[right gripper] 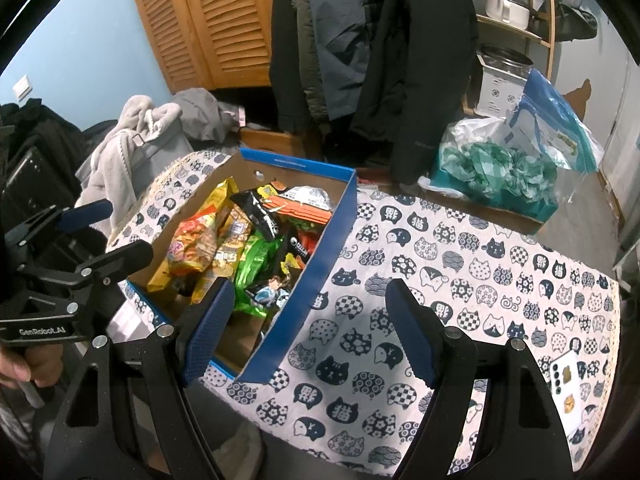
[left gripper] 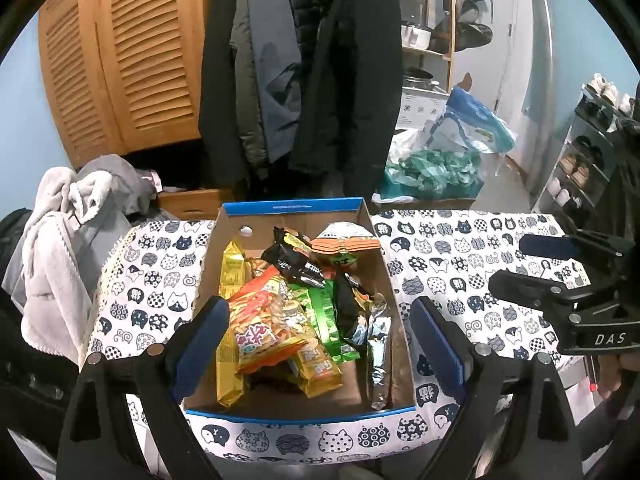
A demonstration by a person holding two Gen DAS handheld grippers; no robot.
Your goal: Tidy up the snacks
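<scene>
A blue-rimmed cardboard box (left gripper: 297, 204) sits on a table with a cat-print cloth (left gripper: 460, 264). It holds several snack packets: an orange bag (left gripper: 264, 320), yellow bars (left gripper: 232, 268), green packets (left gripper: 328, 316), a black packet (left gripper: 292, 260) and silver wrappers (left gripper: 374, 332). My left gripper (left gripper: 320, 344) is open and empty, hovering over the box's near end. My right gripper (right gripper: 312, 328) is open and empty, above the cloth just right of the box (right gripper: 320, 256). It also shows at the right in the left wrist view (left gripper: 520, 264).
Dark coats (left gripper: 304, 72) hang behind the table beside a wooden louvred cabinet (left gripper: 120, 60). Grey clothing (left gripper: 68, 240) is piled at the left. Plastic bags (left gripper: 436, 164) lie behind the table at the right. A shoe rack (left gripper: 588, 152) stands far right. A phone (right gripper: 566, 384) lies on the cloth's right edge.
</scene>
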